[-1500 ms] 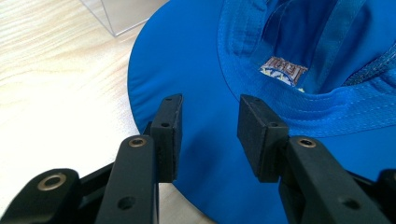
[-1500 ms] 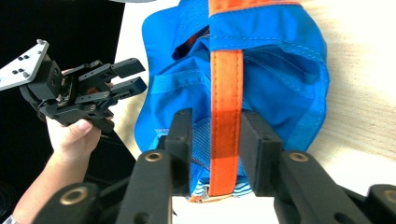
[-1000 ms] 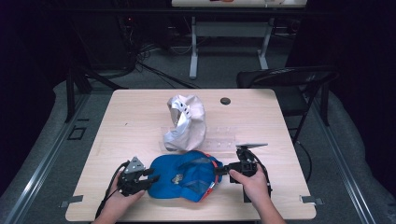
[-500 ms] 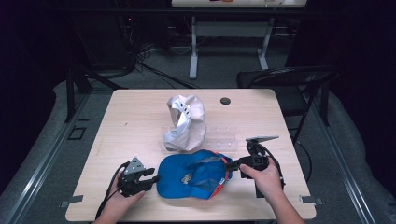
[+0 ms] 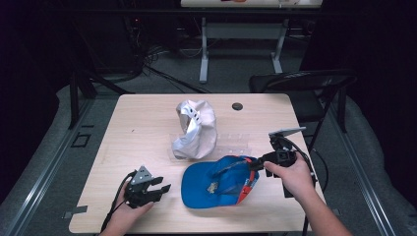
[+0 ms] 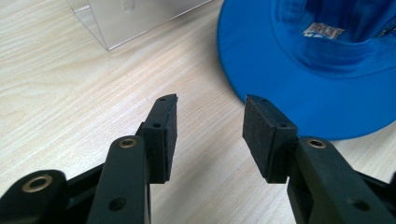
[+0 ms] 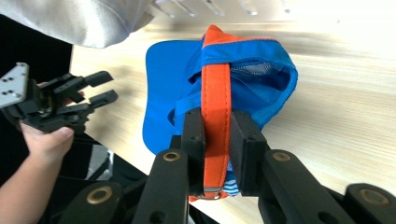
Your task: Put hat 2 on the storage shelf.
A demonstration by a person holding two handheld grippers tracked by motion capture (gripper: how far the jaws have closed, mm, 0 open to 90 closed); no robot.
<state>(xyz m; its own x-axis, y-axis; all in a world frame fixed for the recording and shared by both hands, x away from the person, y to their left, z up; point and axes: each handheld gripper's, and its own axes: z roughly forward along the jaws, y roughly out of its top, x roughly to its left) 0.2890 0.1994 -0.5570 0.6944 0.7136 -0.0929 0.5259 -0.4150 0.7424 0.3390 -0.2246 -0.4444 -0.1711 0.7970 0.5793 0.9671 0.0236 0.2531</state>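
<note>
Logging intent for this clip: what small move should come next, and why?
Probably close the left tongs on the blue cap brim: they stand open just short of it, while the right tongs already clamp the orange strap.

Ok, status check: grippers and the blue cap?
Left gripper open, off the cap. Right gripper shut on orange strap of blue cap. White cap behind, clear.

Dim lab: wooden table, floor cables (tangled).
</note>
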